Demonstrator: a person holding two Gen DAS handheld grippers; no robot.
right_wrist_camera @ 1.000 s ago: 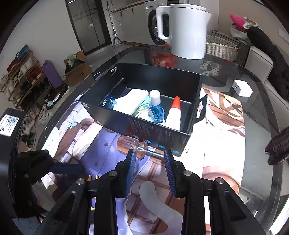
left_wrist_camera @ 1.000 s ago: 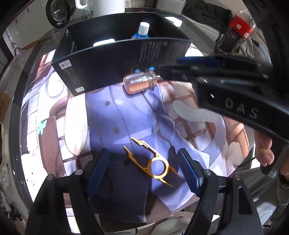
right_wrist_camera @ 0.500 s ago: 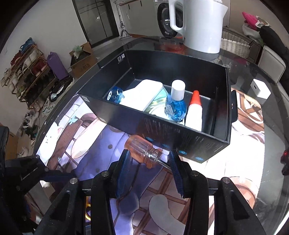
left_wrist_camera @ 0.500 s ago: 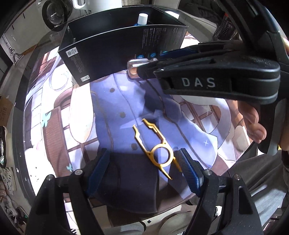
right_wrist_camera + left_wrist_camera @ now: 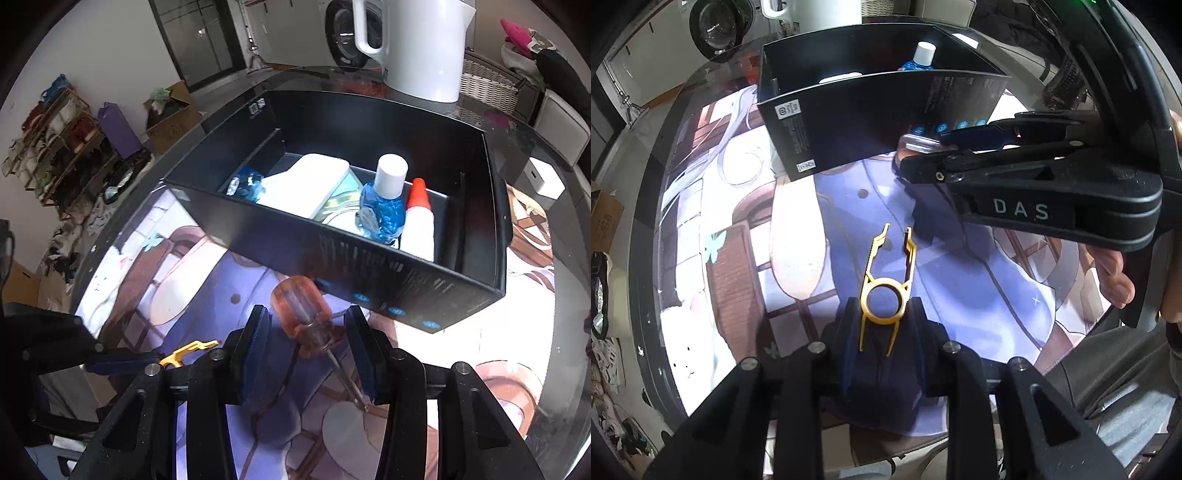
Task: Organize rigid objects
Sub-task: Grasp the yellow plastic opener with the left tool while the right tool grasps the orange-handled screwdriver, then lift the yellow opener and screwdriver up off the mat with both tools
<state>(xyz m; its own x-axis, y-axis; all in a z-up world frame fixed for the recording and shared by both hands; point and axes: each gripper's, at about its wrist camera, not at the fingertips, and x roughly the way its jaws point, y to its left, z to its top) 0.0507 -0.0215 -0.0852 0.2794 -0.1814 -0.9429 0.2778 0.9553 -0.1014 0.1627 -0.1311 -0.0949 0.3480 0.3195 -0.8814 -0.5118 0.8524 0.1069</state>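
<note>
The yellow keycap puller (image 5: pixel 882 288) lies on the printed desk mat (image 5: pixel 960 280), its ring between the closing jaws of the left gripper (image 5: pixel 882 314), which press its sides. The right gripper (image 5: pixel 308 354) is also closing, its jaws straddling an orange-handled screwdriver (image 5: pixel 301 310) without clearly clamping it. Beyond stands the black box (image 5: pixel 369 273) holding a blue bottle (image 5: pixel 382 210) and a glue bottle (image 5: pixel 419 225).

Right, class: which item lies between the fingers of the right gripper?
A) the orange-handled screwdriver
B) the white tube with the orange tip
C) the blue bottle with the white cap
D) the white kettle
A: the orange-handled screwdriver lies on the mat between the closing right gripper fingers, outside the black box.
</note>
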